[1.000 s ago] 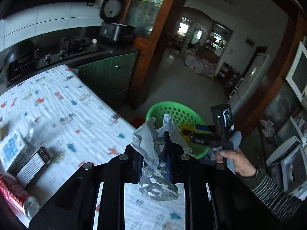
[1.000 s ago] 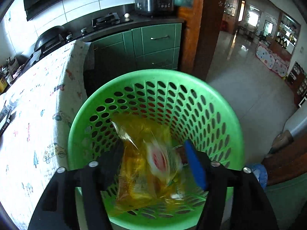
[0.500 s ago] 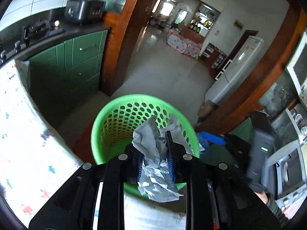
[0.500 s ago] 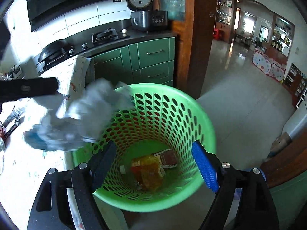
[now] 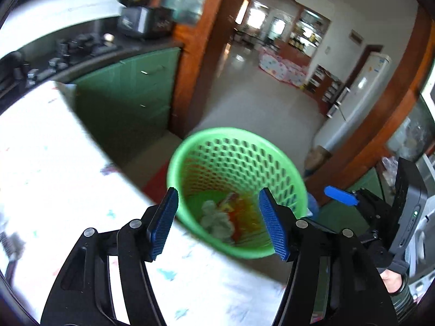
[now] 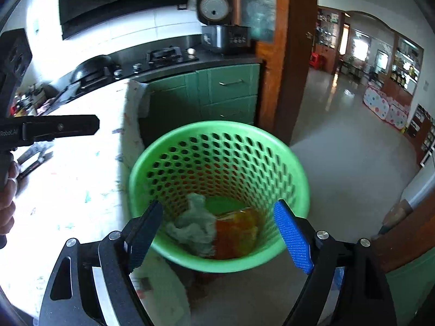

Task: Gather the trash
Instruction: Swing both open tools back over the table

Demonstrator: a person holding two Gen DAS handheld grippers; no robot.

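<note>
A green perforated basket (image 5: 233,141) stands on the floor beside the table; it also shows in the right wrist view (image 6: 217,130). Inside lie a crumpled grey paper wad (image 5: 216,218) (image 6: 193,228) and a yellow-orange plastic wrapper (image 5: 244,212) (image 6: 236,231). My left gripper (image 5: 218,221) is open and empty above the basket's near rim. My right gripper (image 6: 220,233) is open and empty, also over the basket. The right gripper shows at the right in the left wrist view (image 5: 339,195); the left gripper's body shows at the left in the right wrist view (image 6: 54,130).
A table with a white patterned cloth (image 5: 54,176) (image 6: 81,176) lies left of the basket, with some items at its far left (image 6: 32,157). Green cabinets (image 6: 217,92), a stove and a rice cooker (image 6: 214,8) stand behind. A wooden door frame (image 6: 296,54) opens to a tiled room.
My left gripper opened and dropped the crumpled paper wad into the basket. My right gripper stayed open and rose a little; the wrapper it released a second ago lies at the bottom.
</note>
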